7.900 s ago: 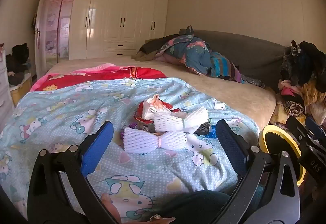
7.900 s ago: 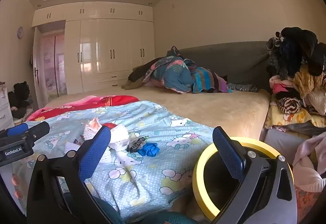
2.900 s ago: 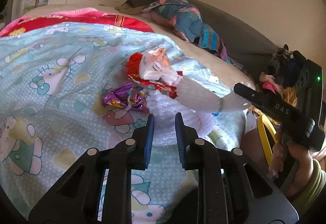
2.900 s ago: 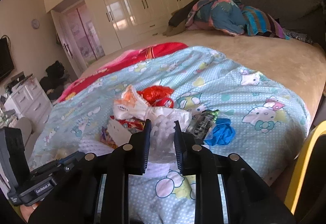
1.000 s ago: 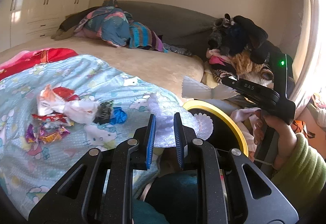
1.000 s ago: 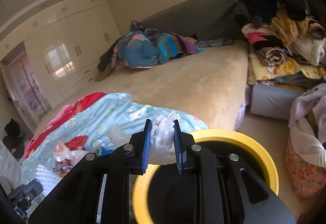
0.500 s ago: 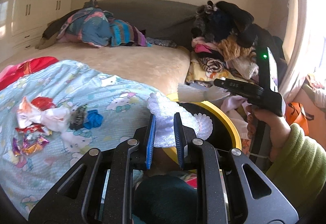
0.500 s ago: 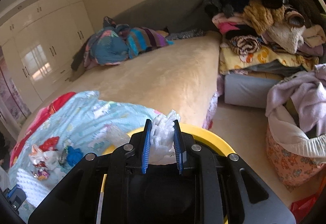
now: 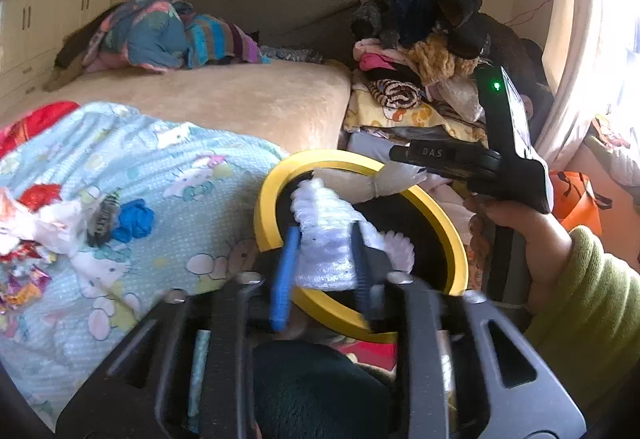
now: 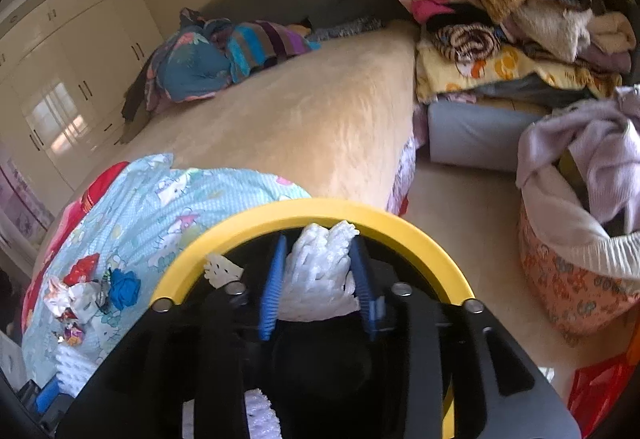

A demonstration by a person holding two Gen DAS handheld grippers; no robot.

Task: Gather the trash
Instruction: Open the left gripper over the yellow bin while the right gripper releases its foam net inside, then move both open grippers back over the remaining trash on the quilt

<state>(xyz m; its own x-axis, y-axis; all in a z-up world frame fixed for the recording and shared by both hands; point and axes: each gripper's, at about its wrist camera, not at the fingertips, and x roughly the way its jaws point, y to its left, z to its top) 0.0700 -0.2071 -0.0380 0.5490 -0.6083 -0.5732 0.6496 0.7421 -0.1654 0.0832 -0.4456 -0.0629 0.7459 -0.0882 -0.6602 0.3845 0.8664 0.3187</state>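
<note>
Both claws, left gripper [image 9: 322, 271] and right gripper [image 10: 318, 279], have just been opening, each loosening around a white foam net [image 9: 326, 239] over the yellow bin [image 9: 276, 179], centre frame. Drop-off step, I'd say; next up is the wrapper pile [image 9: 36, 223] at the left edge.

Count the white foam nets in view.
2. One foam net between the left hand-held gripper's jaws, another between the right hand-held gripper's, both over the yellow bin; both jaws have just been opening. Others may hide inside.

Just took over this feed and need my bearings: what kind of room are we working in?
A lived-in bedroom, most likely: a wide bed with a cartoon-print quilt, built-in wardrobes along the far wall, and folded clothes piled beside the bed.
</note>
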